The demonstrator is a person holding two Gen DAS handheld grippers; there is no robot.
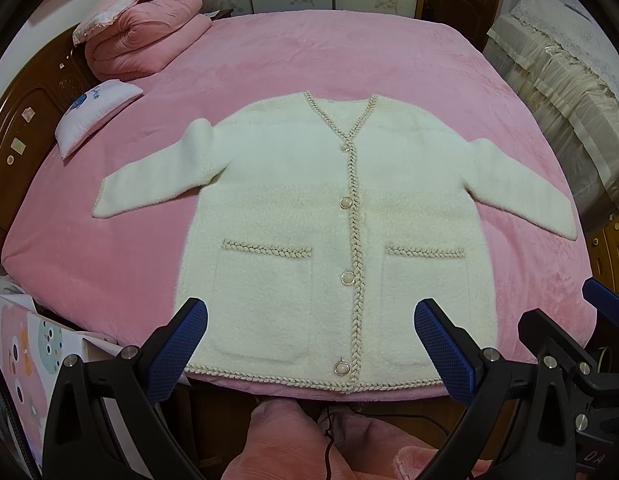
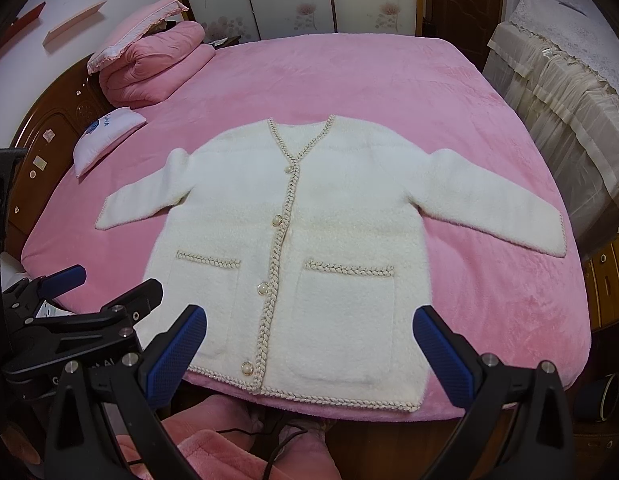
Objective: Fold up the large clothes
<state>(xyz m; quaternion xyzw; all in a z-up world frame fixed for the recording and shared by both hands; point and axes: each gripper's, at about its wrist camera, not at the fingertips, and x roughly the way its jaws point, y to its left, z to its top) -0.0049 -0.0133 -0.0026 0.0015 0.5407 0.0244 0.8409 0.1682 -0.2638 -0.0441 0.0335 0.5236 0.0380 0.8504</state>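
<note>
left wrist view: cream cardigan (image 1: 329,232) lies flat, front up and buttoned, on the pink bed (image 1: 349,56), sleeves spread to both sides, hem at the near edge. left gripper (image 1: 309,340) hovers above the hem, jaws apart, nothing between them. right gripper (image 2: 309,340) likewise, jaws apart. folded pink quilt (image 1: 145,36) and small white pillow (image 1: 93,116) at far left; the pillow's print is possibly blue, blurred.

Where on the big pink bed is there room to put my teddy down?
Bare pink bedspread lies between the white fuzzy cardigan's collar and the far bed edge, and beside its right sleeve. The far-left corner is crowded: folded pink quilt and small white pillow. Both grippers hang open at the hem.
</note>
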